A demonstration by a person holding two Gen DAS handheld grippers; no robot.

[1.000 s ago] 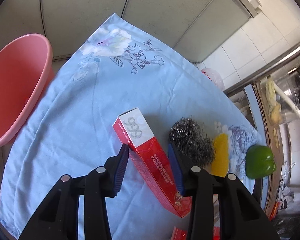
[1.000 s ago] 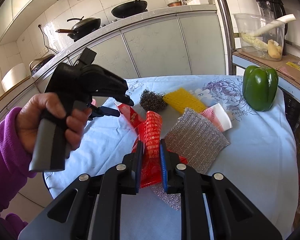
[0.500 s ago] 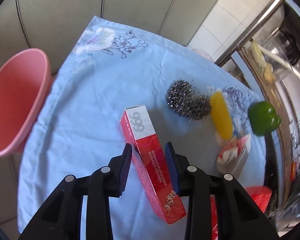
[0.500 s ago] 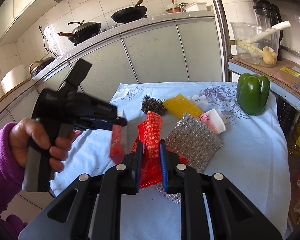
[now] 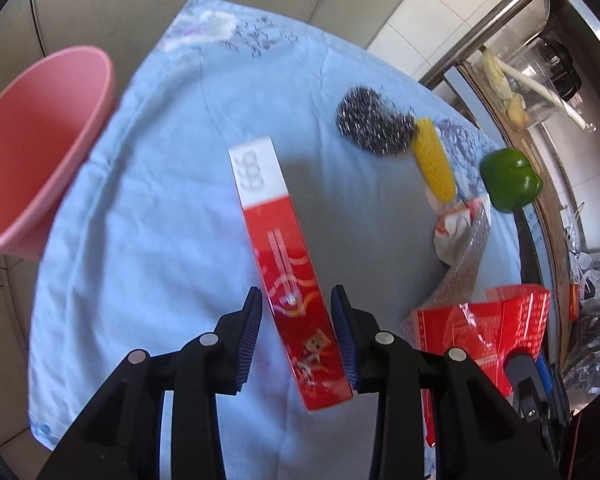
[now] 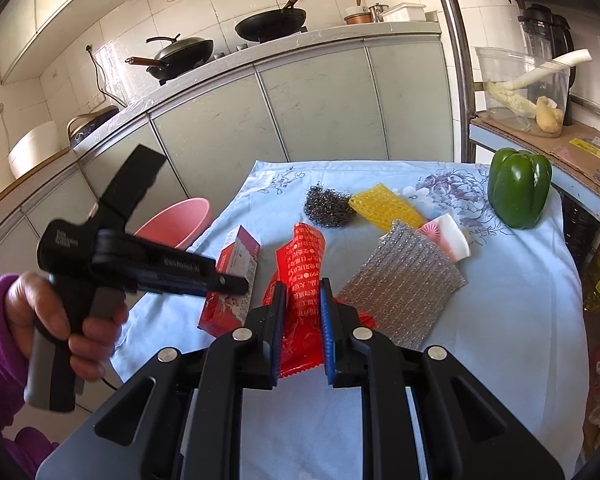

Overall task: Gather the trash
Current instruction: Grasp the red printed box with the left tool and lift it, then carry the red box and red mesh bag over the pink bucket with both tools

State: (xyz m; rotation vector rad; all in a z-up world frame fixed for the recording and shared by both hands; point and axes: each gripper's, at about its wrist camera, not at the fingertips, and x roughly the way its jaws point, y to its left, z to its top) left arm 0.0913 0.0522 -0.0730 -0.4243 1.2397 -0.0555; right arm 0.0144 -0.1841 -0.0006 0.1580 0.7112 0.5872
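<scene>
My left gripper [image 5: 296, 328] is shut on a long red and white carton [image 5: 278, 248] and holds it above the blue cloth; the carton also shows in the right wrist view [image 6: 232, 280], with the left gripper [image 6: 236, 282] clamped on it. My right gripper [image 6: 303, 316] is shut on a crinkled red foil wrapper [image 6: 302, 276], lifted off the table; the wrapper also shows in the left wrist view [image 5: 488, 328]. A pink plastic basin [image 5: 32, 152] stands off the table's left edge, and shows in the right wrist view [image 6: 180, 220].
On the blue floral cloth [image 6: 500, 320] lie a steel-wool scourer [image 6: 326, 206], a yellow sponge [image 6: 384, 206], a silver scouring pad [image 6: 404, 276], a pink and white item [image 6: 448, 236] and a green bell pepper [image 6: 518, 192]. Grey cabinets [image 6: 300, 112] stand behind.
The left gripper has lifted the carton off the cloth and drawn it back, turning it more upright in view. The right gripper keeps holding the wrapper and has risen slightly.
</scene>
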